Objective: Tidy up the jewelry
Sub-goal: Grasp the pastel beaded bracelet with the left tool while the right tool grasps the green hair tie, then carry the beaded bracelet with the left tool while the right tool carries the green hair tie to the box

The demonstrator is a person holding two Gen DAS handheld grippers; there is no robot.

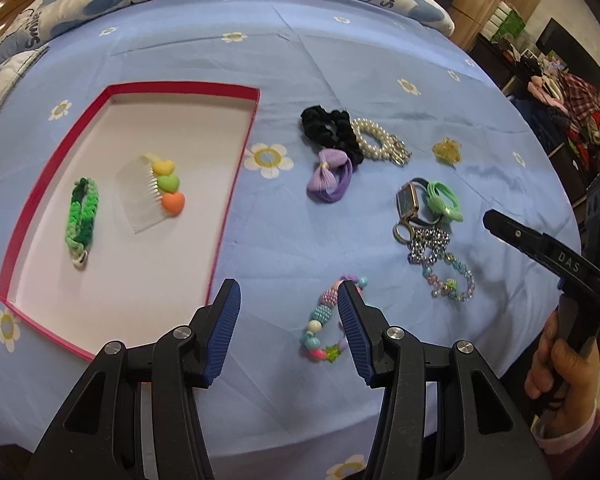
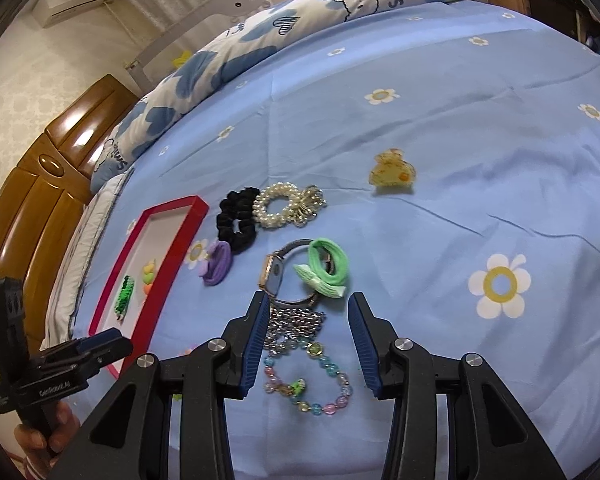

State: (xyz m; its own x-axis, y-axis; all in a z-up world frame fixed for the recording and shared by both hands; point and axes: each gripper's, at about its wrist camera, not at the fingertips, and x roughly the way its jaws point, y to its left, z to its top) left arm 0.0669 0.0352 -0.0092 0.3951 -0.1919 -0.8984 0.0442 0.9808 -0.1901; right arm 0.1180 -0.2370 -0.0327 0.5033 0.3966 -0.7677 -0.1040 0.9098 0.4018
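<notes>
Nearest, the left gripper (image 1: 289, 304) hung with jaws apart and empty, its right finger overlapping a chunky bead bracelet (image 1: 327, 322) on the blue sheet (image 1: 284, 60). To its right the right gripper (image 2: 309, 320) was likewise apart, gripping nothing, poised over a pastel bracelet (image 2: 310, 378) and a silver chain (image 2: 296, 320). Just beyond lay a watch (image 2: 272, 274) and green tie (image 2: 326, 266). Left sat the red tray (image 1: 236, 184) holding a green bracelet (image 1: 82, 220) and heart comb (image 1: 156, 194). Farther off lay a purple bow (image 1: 328, 178), scrunchie (image 1: 328, 130), pearls (image 1: 378, 140) and a yellow clip (image 2: 392, 172).
</notes>
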